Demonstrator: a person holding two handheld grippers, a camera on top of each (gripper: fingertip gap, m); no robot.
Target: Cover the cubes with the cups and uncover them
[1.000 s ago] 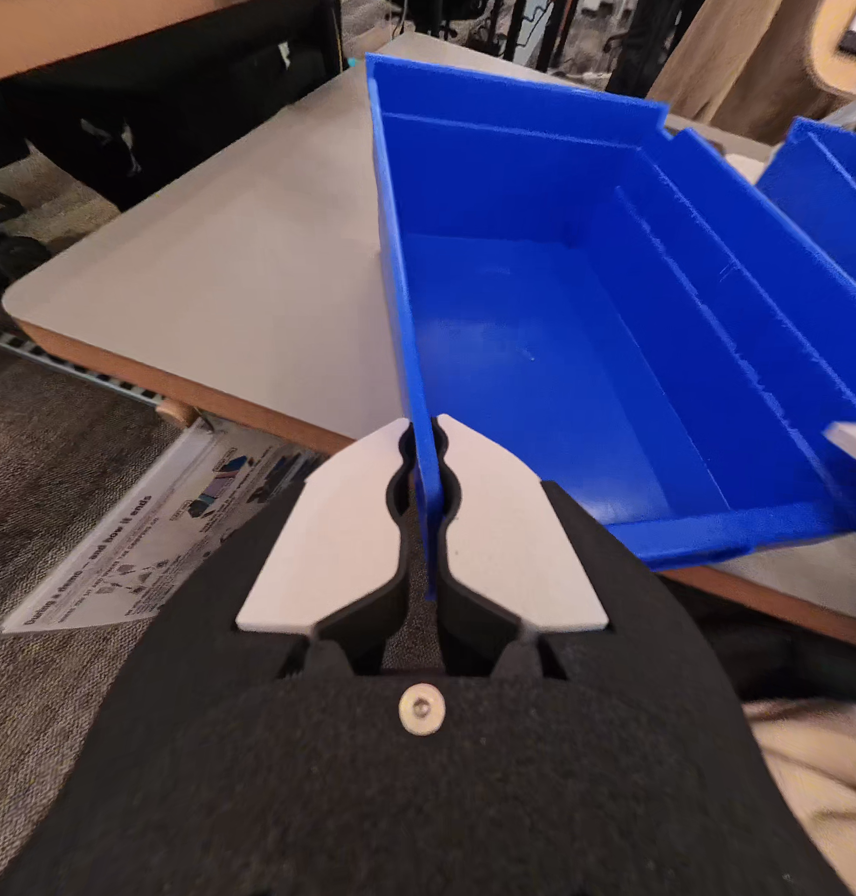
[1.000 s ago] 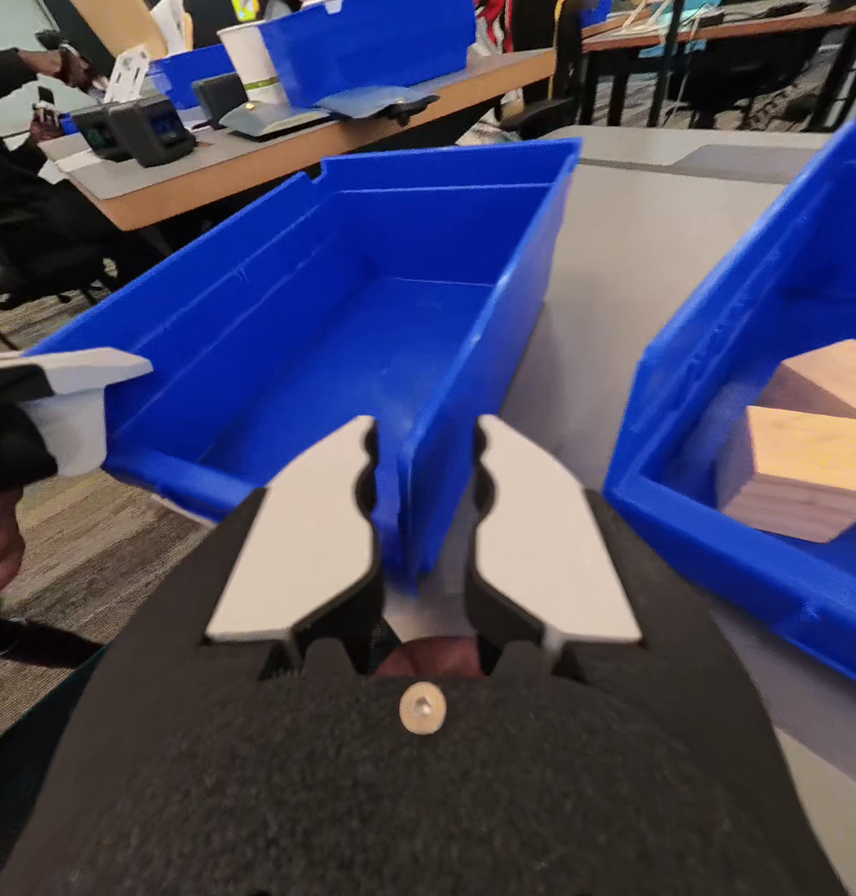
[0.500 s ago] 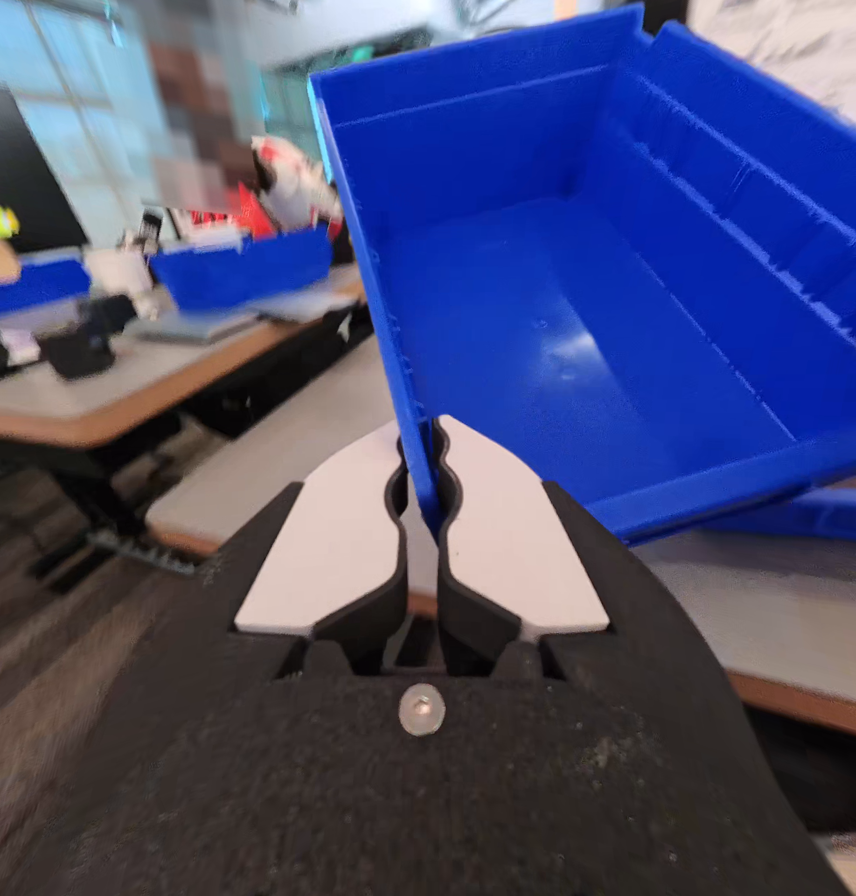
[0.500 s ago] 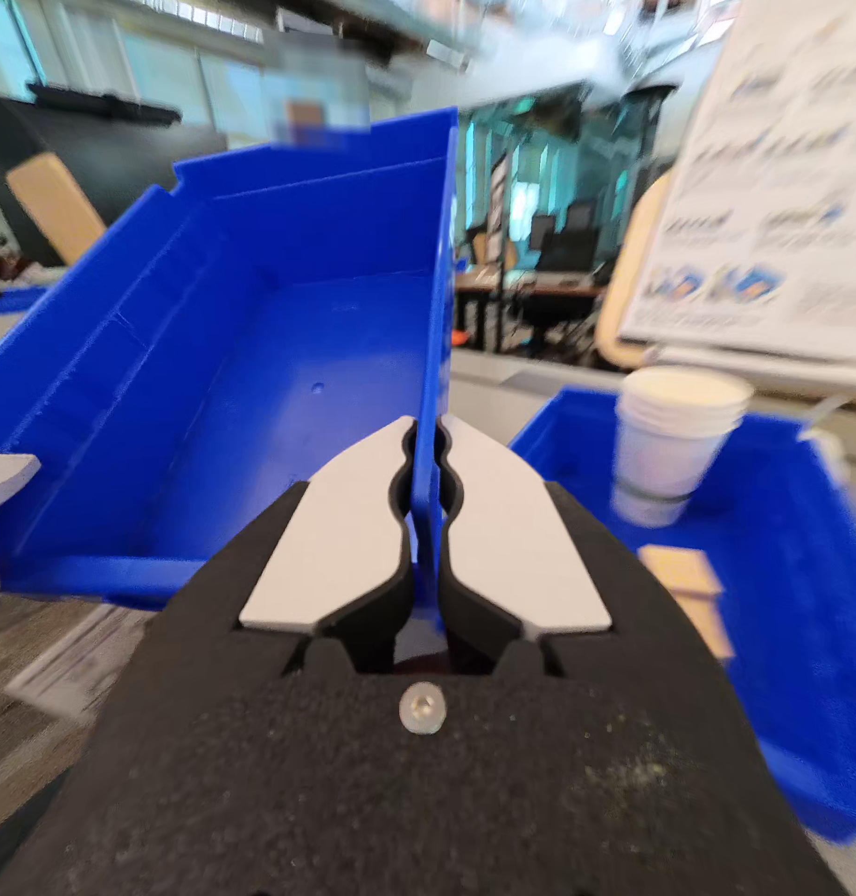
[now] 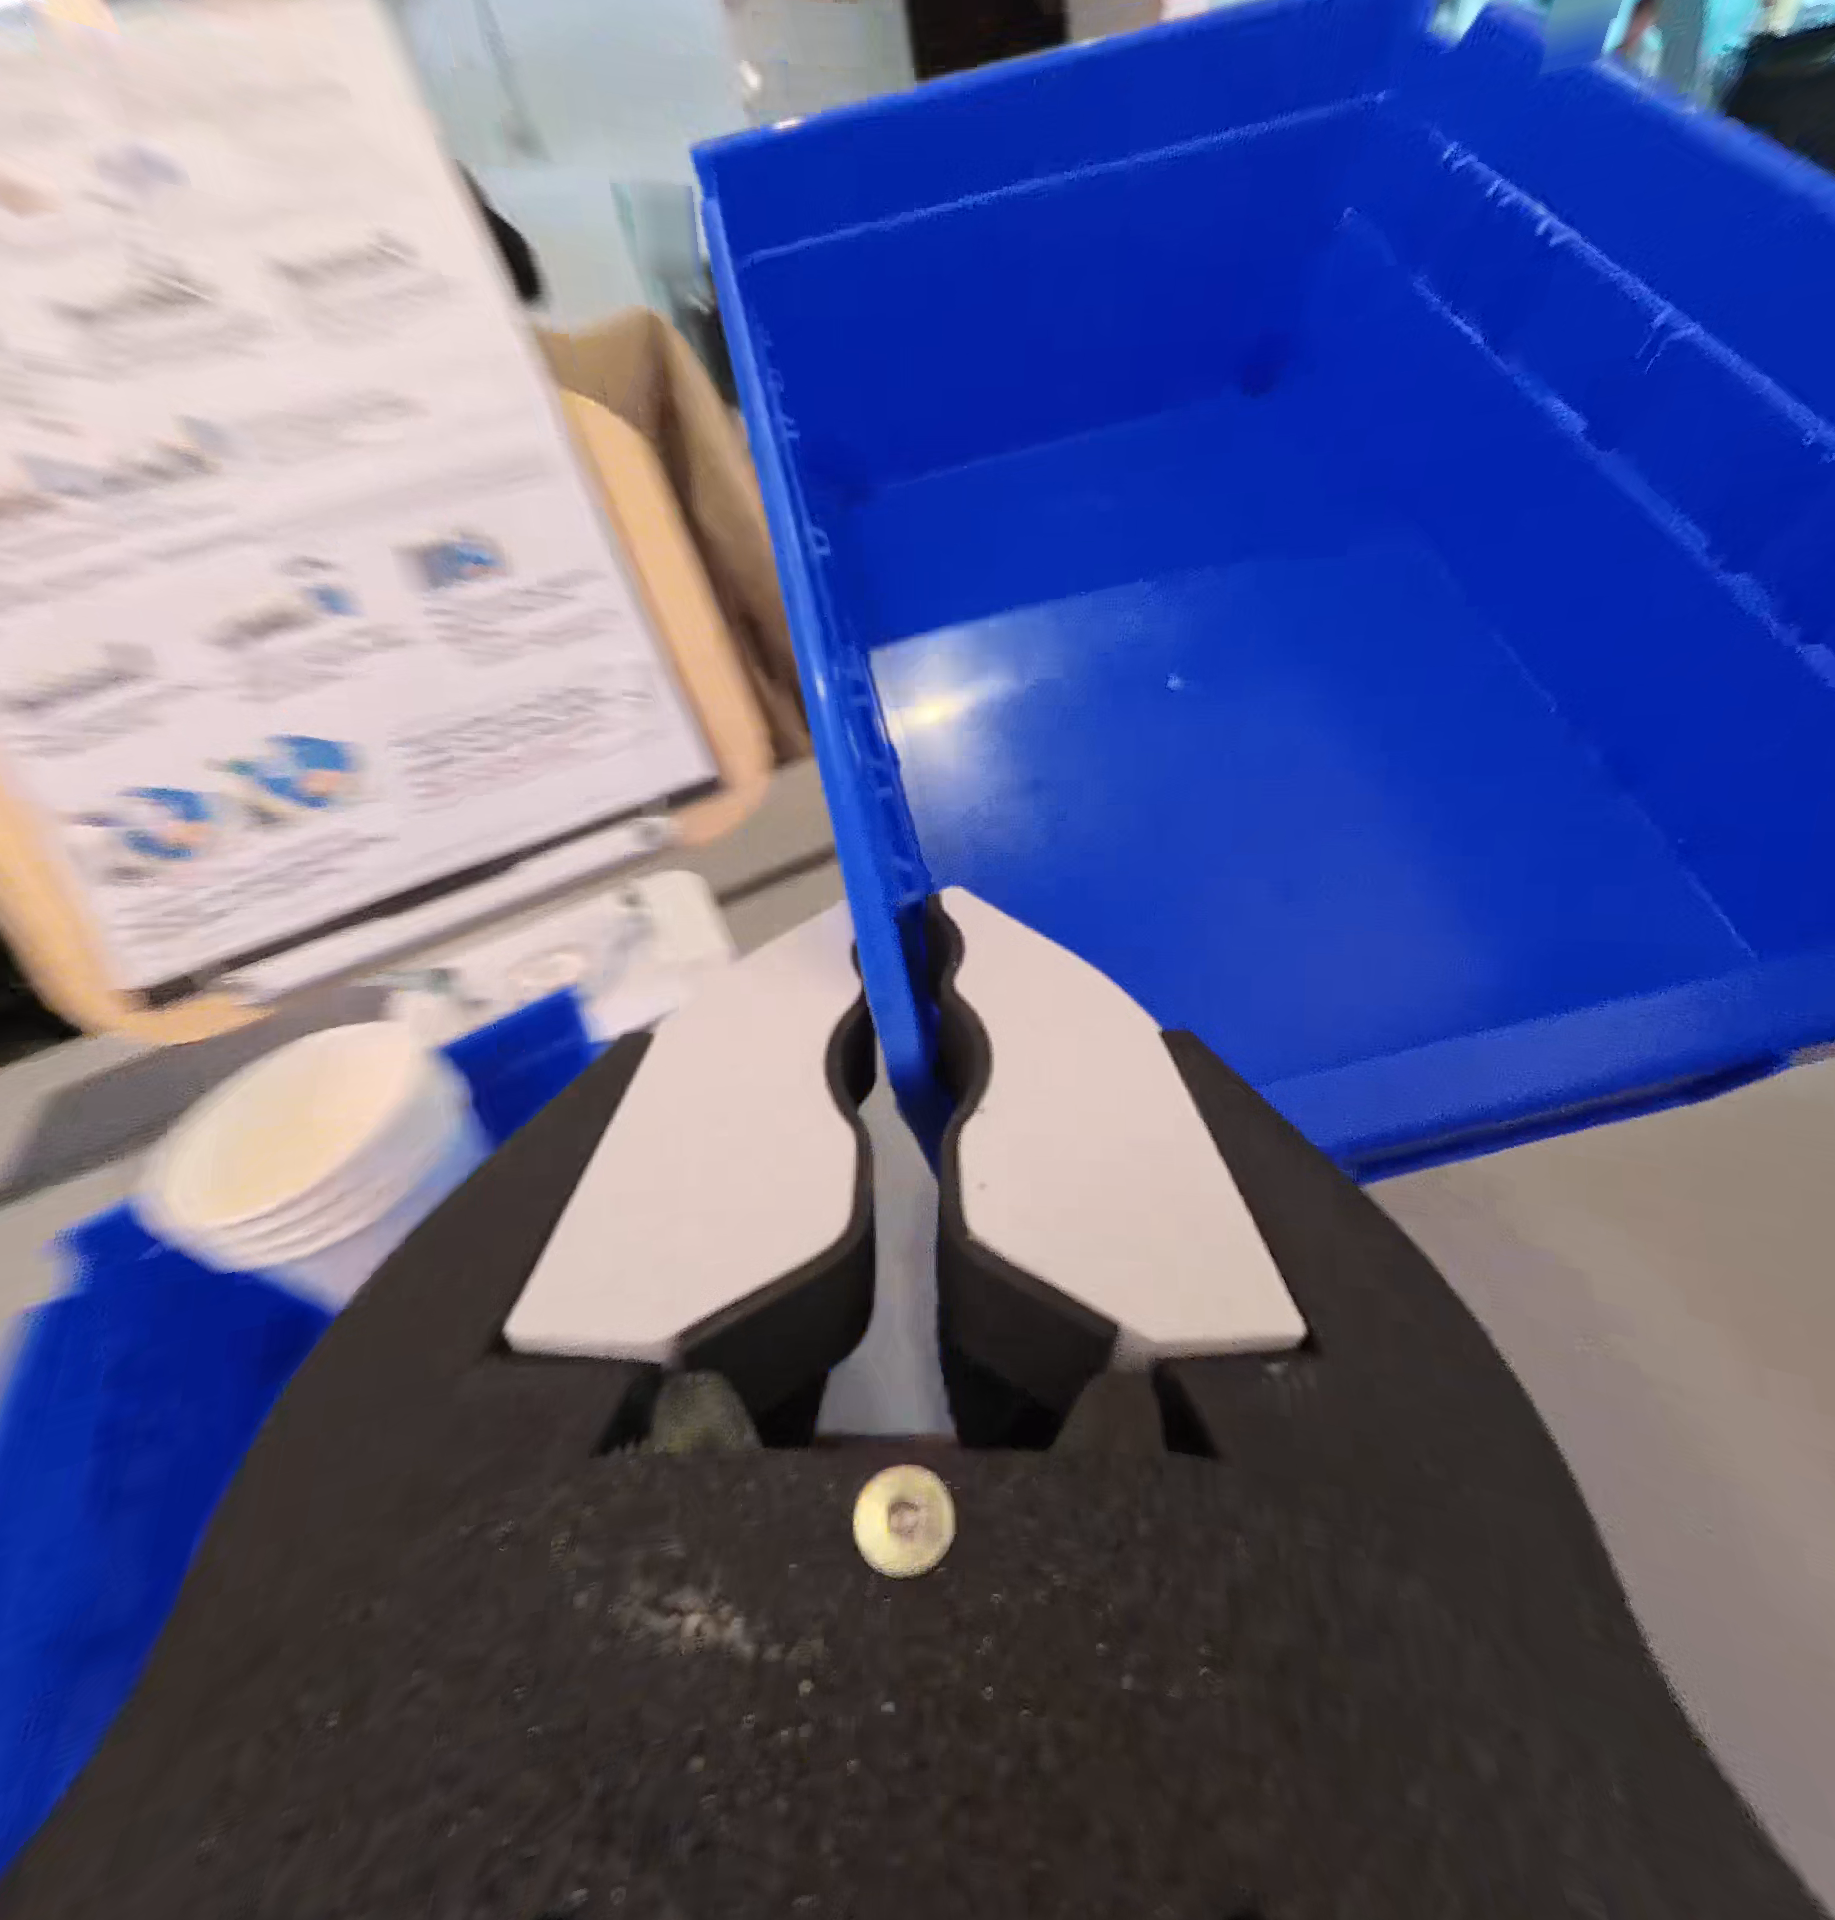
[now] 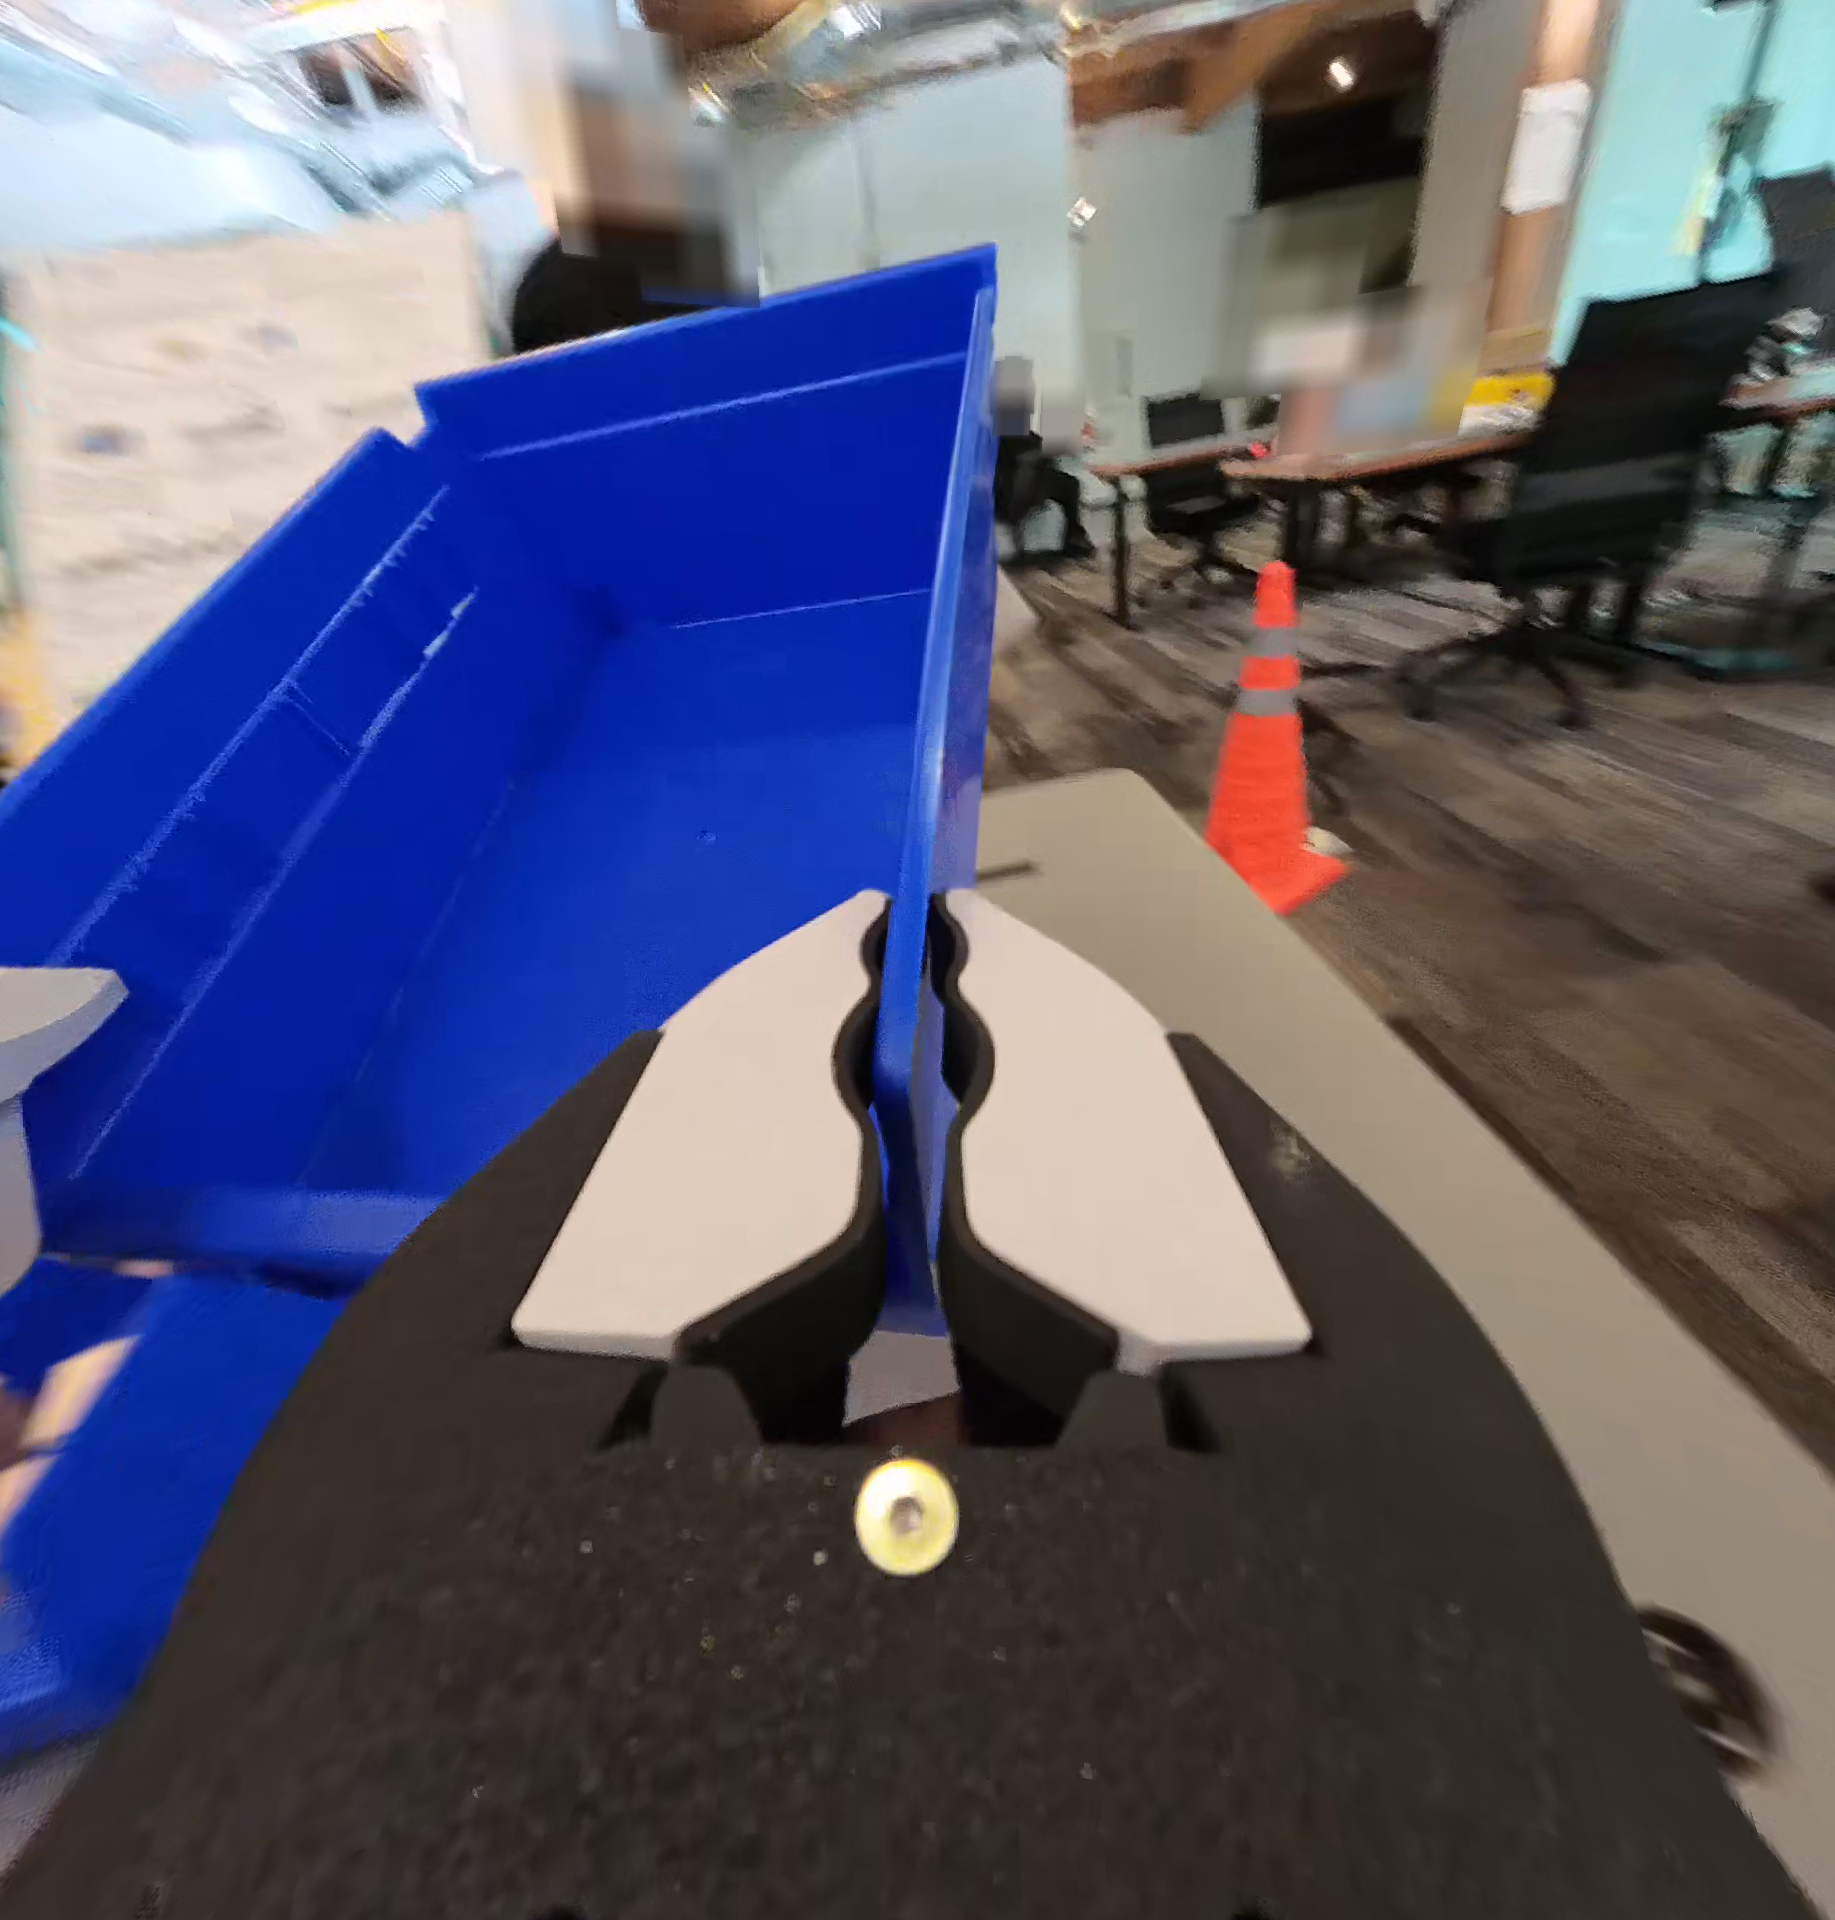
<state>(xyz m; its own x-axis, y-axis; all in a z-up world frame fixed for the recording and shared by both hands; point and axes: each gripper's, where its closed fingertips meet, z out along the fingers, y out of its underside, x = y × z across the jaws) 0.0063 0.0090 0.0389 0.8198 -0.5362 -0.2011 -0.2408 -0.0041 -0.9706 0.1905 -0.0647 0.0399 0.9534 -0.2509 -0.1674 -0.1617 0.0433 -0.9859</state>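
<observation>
An empty blue bin (image 5: 1308,727) is held in the air between both grippers, tilted. My left gripper (image 5: 905,925) is shut on its left side wall. My right gripper (image 6: 911,914) is shut on its right side wall (image 6: 944,644). A tip of the left gripper (image 6: 19,1049) shows at the bin's far wall in the right wrist view. A stack of white paper cups (image 5: 310,1153) stands in a second blue bin (image 5: 113,1455) below and to the left. That second bin (image 6: 82,1475) shows under the lifted bin in the right wrist view, blurred. No cubes are clearly visible.
The grey table (image 5: 1619,1403) lies under the lifted bin and also shows in the right wrist view (image 6: 1360,1195). A printed poster board (image 5: 269,520) leans behind the cups. An orange traffic cone (image 6: 1268,748) stands on the floor beyond the table. Office chairs (image 6: 1619,499) and desks stand farther back.
Both grippers have lifted the empty blue bin off the table edge and swung it to the right over the second bin. The right gripper closed on the bin wall during this.
</observation>
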